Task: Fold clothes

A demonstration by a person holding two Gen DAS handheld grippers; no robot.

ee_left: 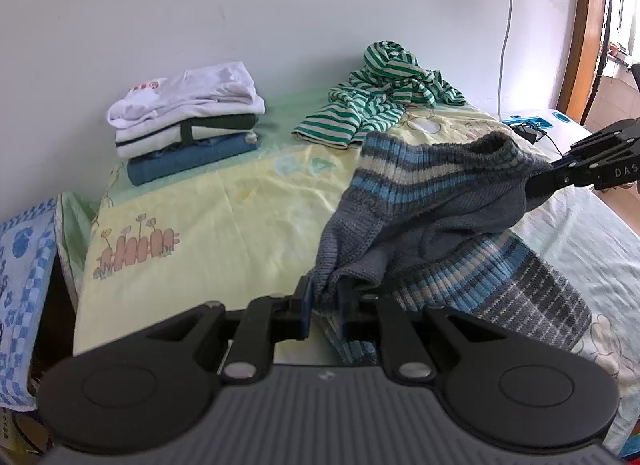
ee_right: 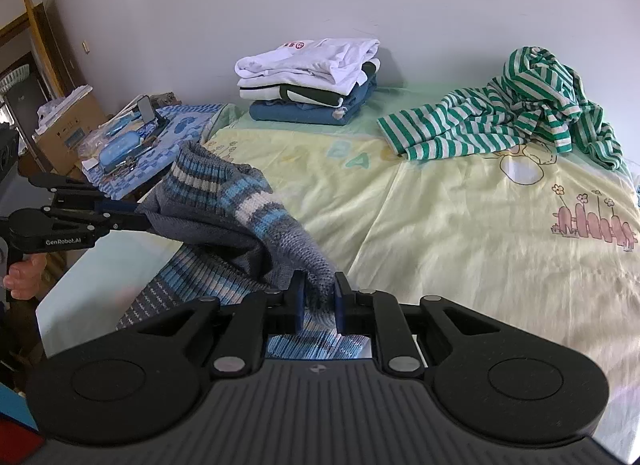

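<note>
Over the near edge of the bed [ee_right: 460,225], a grey knitted sweater [ee_left: 424,221] with blue and cream stripes hangs partly lifted, its lower part trailing on the sheet. The left gripper [ee_left: 325,297] is clamped on one bunched edge of the knit, and the right gripper [ee_right: 318,297] pinches another edge, the wool squeezed between its blue pads. The sweater looks thick and soft, heavier than a shirt, and it sags and stretches between the two holds rather than hanging flat. Its ribbed surface probably gives good friction, so slipping seems unlikely, but loose loops could snag on the finger tips. Firmer holds would likely be the ribbed hem or shoulder seams, taken well apart to spread it. Farther back lie a folded stack [ee_right: 312,81] and a crumpled green striped top [ee_right: 500,121].
</note>
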